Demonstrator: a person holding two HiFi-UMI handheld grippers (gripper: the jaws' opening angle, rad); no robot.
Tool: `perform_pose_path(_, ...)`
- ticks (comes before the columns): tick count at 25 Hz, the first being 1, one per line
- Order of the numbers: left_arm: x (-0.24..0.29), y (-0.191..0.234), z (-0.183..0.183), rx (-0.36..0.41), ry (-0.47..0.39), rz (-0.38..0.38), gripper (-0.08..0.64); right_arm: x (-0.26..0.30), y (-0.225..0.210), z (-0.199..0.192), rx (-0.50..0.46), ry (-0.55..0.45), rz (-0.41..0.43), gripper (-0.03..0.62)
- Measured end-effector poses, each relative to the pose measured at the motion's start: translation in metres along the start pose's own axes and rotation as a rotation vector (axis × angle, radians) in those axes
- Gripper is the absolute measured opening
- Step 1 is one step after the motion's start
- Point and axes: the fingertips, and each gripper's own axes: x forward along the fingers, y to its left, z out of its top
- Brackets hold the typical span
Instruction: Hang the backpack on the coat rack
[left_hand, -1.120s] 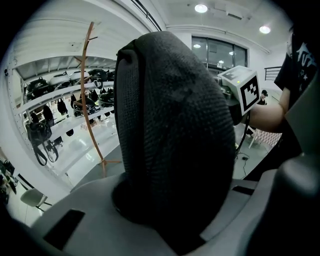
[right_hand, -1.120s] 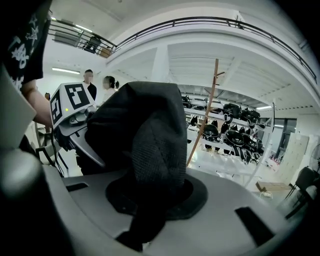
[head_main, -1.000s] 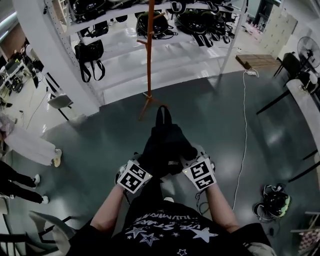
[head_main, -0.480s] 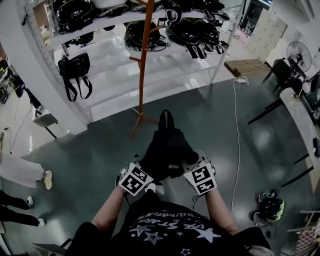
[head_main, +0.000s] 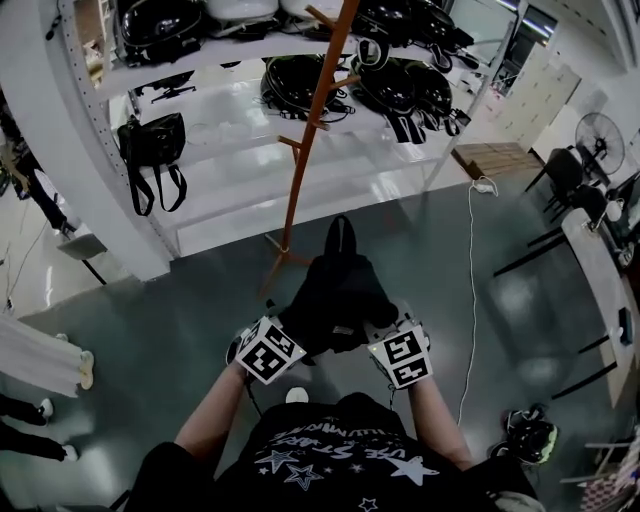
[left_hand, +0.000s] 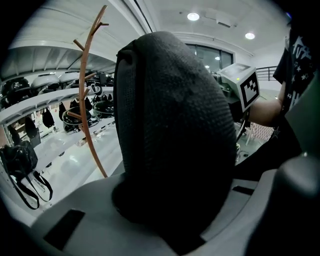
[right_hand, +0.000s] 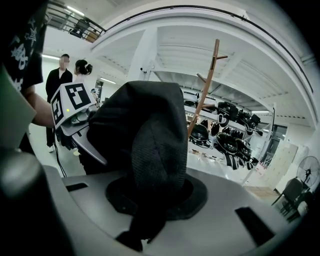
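A black backpack (head_main: 336, 295) hangs between both grippers in the head view, its top loop pointing ahead. My left gripper (head_main: 290, 335) is shut on the backpack's black mesh fabric (left_hand: 170, 135), which fills the left gripper view. My right gripper (head_main: 375, 335) is shut on another fold of the backpack (right_hand: 150, 155). The orange-brown wooden coat rack (head_main: 310, 130) stands just ahead and slightly left, with short pegs along its pole; it also shows as the coat rack (left_hand: 85, 100) and the coat rack (right_hand: 205, 90) in the gripper views.
White metal shelving (head_main: 230, 60) behind the rack holds several black bags and helmets; a black bag (head_main: 152, 150) hangs at its left end. A white cable (head_main: 470, 290) runs over the dark floor. Chairs and a fan (head_main: 600, 145) stand at the right. People (right_hand: 62, 80) stand behind.
The coat rack and shelving have come closer and the rack has shifted right in the head view. Both grippers keep their hold on the backpack.
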Motion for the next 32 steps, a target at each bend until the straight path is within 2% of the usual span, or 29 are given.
perform_pose_path(6,0.019,0.034,0.011,-0.015,0.009,0.001,0.084,0.034,-0.025,0.007,-0.031,0.008,0.012,0.078)
perform_pose_path(10,0.041,0.057,0.023,-0.04,0.019,0.008,0.086,0.062,-0.05,0.008,-0.05,-0.001,0.051,0.078)
perform_pose_path(15,0.072,0.1,0.038,-0.078,0.035,0.07,0.086,0.111,-0.088,0.013,-0.068,-0.032,0.129,0.077)
perform_pose_path(21,0.094,0.157,0.072,-0.149,0.021,0.162,0.086,0.165,-0.136,0.042,-0.118,-0.073,0.223,0.078)
perform_pose_path(28,0.118,0.214,0.104,-0.161,0.013,0.234,0.086,0.212,-0.182,0.065,-0.134,-0.117,0.252,0.077)
perform_pose_path(32,0.129,0.23,0.115,-0.174,0.029,0.245,0.086,0.229,-0.2,0.069,-0.137,-0.122,0.267,0.077)
